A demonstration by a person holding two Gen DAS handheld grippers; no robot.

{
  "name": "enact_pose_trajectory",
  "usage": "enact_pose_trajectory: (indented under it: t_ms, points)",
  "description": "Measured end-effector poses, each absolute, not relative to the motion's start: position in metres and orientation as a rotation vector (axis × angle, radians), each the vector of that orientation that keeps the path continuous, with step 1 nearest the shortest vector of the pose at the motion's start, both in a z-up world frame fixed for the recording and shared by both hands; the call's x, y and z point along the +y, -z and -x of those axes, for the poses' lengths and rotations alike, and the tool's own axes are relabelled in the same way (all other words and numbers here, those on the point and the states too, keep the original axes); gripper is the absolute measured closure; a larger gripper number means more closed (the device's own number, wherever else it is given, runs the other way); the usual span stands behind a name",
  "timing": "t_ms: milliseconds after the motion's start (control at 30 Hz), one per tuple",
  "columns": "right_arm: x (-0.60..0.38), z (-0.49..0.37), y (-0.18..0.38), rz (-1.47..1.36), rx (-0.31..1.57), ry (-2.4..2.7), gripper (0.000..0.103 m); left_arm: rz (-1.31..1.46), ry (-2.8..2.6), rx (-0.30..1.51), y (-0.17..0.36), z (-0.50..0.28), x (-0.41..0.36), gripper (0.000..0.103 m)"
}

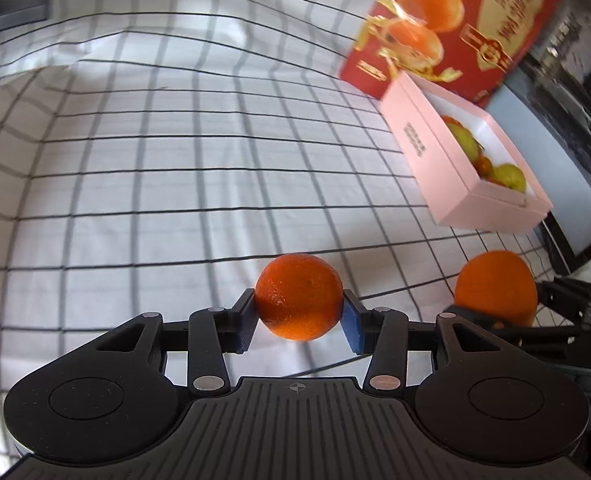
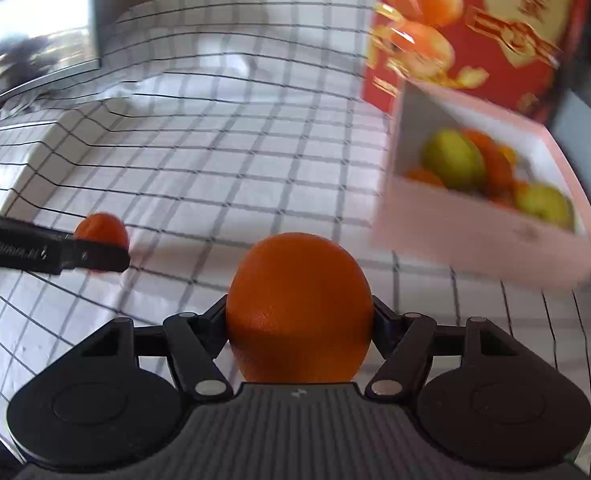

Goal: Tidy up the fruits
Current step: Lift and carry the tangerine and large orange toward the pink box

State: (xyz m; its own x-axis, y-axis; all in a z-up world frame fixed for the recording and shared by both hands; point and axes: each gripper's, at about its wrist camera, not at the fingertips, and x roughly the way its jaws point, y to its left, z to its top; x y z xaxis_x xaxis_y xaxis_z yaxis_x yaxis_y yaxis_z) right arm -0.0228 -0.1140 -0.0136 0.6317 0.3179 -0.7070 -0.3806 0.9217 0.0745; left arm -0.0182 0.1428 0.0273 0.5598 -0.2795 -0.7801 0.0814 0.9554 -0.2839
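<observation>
Your left tongs (image 1: 298, 312) held a small mandarin (image 1: 298, 296) and your right tongs (image 2: 299, 316) held a big orange (image 2: 299, 308), both lifted above the checked cloth (image 1: 155, 160). The pink box (image 2: 475, 220) stood ahead, to the right. Its fruits were already crowded, so a dropped fruit could roll out.

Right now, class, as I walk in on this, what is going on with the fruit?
A person holds a claw in each hand, each gripping a fruit above the white black-checked cloth. The left claw is shut on a small round orange mandarin; the right claw is shut on a larger smooth orange. Ahead to the right sits an open pale pink box already holding green and orange fruit, in front of a red printed carton.
</observation>
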Motion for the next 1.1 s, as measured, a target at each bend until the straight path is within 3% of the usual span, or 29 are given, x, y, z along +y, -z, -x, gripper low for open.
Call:
enact_pose_trajectory:
  t_ms: [333, 533, 800, 1100]
  points:
    - [-0.128, 0.036, 0.025, -0.022, 0.768, -0.343, 0.031, 0.133, 0.233, 0.948, -0.024, 0.012, 0.118, 0.054]
    - [-0.125, 0.037, 0.033, -0.037, 0.769, -0.335, 0.024, 0.131, 0.239, 0.952, -0.023, 0.010, 0.118, 0.054]
    - [-0.125, 0.035, 0.036, -0.062, 0.774, -0.395, 0.002, 0.142, 0.244, 0.958, -0.023, 0.008, 0.119, 0.054]
    - [-0.111, 0.035, 0.037, 0.079, 0.801, -0.390, 0.000, 0.143, 0.245, 0.967, -0.023, 0.010, 0.119, 0.054]
